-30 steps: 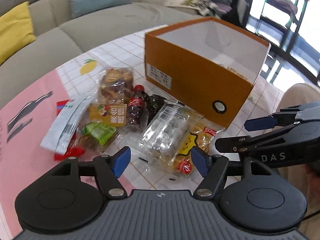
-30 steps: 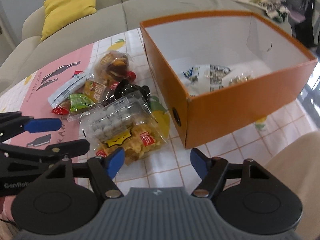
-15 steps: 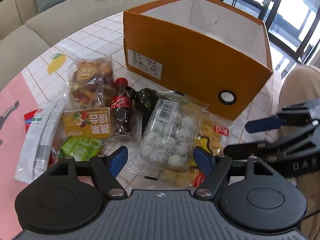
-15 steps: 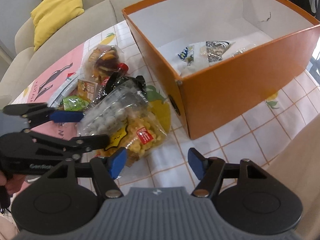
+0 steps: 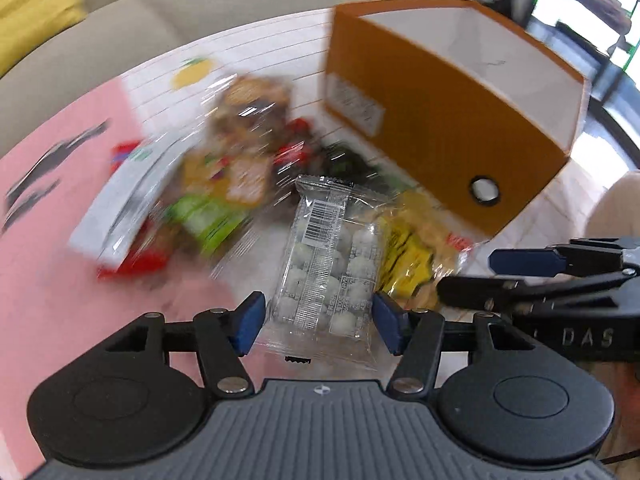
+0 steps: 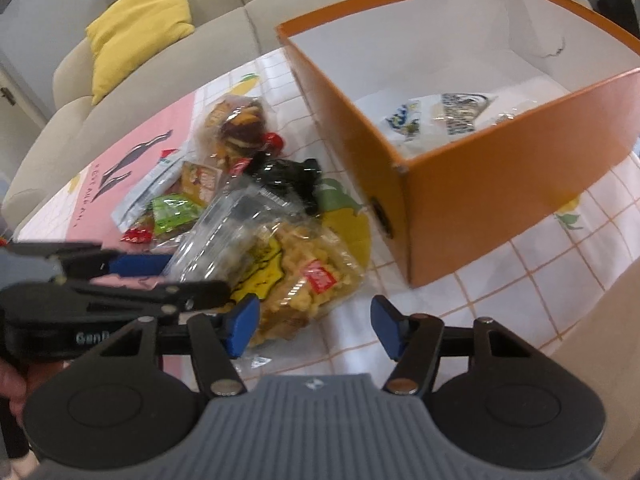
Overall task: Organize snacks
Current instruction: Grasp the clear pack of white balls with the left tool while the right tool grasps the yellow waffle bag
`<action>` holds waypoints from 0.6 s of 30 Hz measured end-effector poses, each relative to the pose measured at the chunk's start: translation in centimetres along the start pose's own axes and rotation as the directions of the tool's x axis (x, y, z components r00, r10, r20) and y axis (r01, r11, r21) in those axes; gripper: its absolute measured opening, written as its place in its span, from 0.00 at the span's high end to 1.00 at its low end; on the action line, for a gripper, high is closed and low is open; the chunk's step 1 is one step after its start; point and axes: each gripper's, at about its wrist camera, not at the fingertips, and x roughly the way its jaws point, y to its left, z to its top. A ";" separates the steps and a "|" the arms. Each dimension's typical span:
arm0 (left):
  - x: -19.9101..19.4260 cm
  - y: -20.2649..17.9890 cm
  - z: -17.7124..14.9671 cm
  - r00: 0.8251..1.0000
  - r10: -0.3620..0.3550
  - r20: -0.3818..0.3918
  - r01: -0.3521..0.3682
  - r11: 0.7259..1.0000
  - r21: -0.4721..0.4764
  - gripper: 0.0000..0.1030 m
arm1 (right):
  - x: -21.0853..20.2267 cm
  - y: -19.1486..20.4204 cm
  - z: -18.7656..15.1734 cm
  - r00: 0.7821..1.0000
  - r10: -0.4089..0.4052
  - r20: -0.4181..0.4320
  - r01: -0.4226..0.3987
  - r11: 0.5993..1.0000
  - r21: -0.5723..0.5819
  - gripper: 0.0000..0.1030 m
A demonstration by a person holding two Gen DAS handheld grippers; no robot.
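Observation:
A clear packet of white balls (image 5: 326, 264) sits between the blue pads of my left gripper (image 5: 320, 324). The jaws are closing and the pads touch both its sides. The right wrist view shows the same packet (image 6: 224, 228) tilted up in the left gripper (image 6: 188, 278). Beside it lies a yellow snack packet (image 6: 296, 280), its near end just ahead of my right gripper (image 6: 314, 328). Those jaws are closing slowly and grip nothing. The right gripper (image 5: 468, 276) also shows side-on in the left wrist view. The orange box (image 6: 500, 208) stands at the right with a few packets (image 6: 440, 112) inside.
Behind the two packets lie a brown snack bag (image 6: 236, 124), a black packet (image 6: 288, 176), a green packet (image 6: 176, 210) and a white packet (image 6: 148, 196). They rest on a checked cloth (image 6: 560, 260) and pink mat (image 6: 120, 168). A sofa with a yellow cushion (image 6: 140, 28) lies beyond.
My left gripper has come down over the clear packet and its jaws have narrowed onto it. The packet now tilts up off the yellow one. The right jaws have narrowed a little.

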 end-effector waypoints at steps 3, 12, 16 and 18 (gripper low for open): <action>-0.8 0.8 -1.8 0.997 0.071 -0.019 -0.073 0.990 -0.117 0.36 | 0.6 0.4 -0.1 1.000 0.005 -0.011 -0.005 1.000 -0.007 0.40; -1.7 1.7 -4.9 0.982 0.167 -0.084 -0.183 0.944 -0.274 0.36 | 2.2 2.4 -0.5 1.000 -0.025 0.003 0.026 0.996 -0.080 0.19; -1.2 1.8 -5.3 0.983 0.161 -0.091 -0.181 0.942 -0.283 0.34 | 3.0 3.4 -0.9 0.999 -0.043 0.015 0.044 0.989 -0.141 0.14; -1.0 1.6 -5.3 0.981 0.176 -0.081 -0.191 0.947 -0.259 0.32 | 3.5 3.6 -1.0 0.999 -0.053 0.011 0.054 0.987 -0.154 0.12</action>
